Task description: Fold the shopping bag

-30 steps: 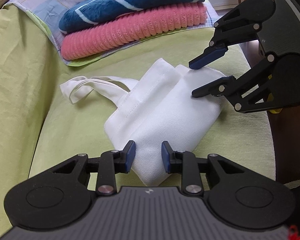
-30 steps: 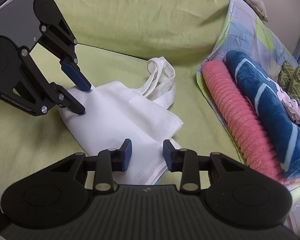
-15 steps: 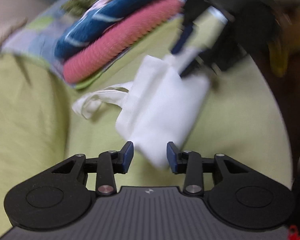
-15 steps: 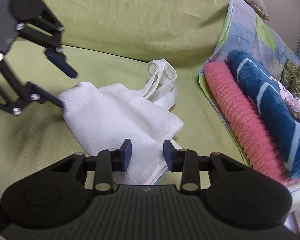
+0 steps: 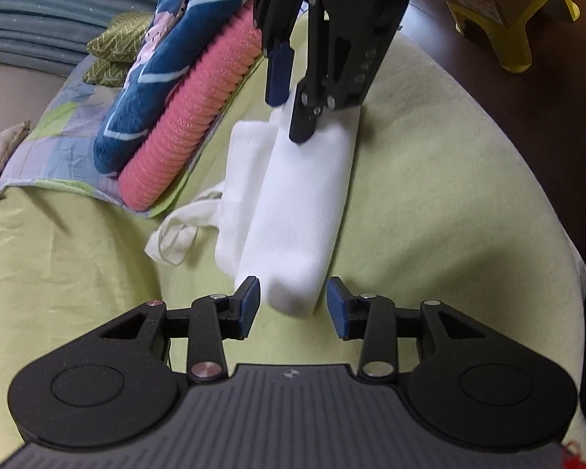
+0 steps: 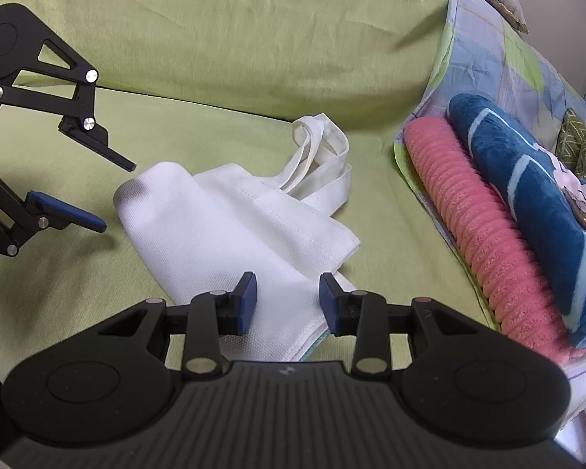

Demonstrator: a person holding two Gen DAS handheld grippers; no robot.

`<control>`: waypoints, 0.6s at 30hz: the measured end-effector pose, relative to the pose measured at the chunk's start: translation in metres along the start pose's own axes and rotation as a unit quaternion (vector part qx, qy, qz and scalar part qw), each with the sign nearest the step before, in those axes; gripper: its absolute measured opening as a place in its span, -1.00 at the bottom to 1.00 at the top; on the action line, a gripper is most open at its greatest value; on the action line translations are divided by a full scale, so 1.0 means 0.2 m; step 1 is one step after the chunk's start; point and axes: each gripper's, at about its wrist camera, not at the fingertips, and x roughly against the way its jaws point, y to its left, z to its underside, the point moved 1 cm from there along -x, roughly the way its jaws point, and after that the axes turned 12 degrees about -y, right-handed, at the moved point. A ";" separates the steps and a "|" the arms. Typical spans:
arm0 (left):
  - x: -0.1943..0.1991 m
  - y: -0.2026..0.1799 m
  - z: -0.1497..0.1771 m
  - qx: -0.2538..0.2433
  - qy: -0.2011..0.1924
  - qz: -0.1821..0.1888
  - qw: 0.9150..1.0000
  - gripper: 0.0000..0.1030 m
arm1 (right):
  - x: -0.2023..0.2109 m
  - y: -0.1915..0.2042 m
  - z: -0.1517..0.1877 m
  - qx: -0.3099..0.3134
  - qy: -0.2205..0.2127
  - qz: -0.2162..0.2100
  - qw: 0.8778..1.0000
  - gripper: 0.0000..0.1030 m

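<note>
Soft, even daylight, no hard glare. The white bag (image 5: 301,195) looks a bit washed out and blurry. Edges bend round; corners go dark

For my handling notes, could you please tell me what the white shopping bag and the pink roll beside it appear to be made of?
The white shopping bag looks like matte woven canvas, probably cotton: a fine grid weave and stitched hems show. The pink roll looks like soft ribbed knit or plush fabric, with even ridges and a fuzzy edge; the fibre itself cannot be told.

White shopping bag (image 6: 230,219), folded, on green cover
</note>
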 end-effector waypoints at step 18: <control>-0.16 -0.19 0.09 -0.192 -0.001 -0.044 0.981 0.06 | 0.00 -0.08 0.02 -0.024 -0.006 -0.029 0.999 -0.32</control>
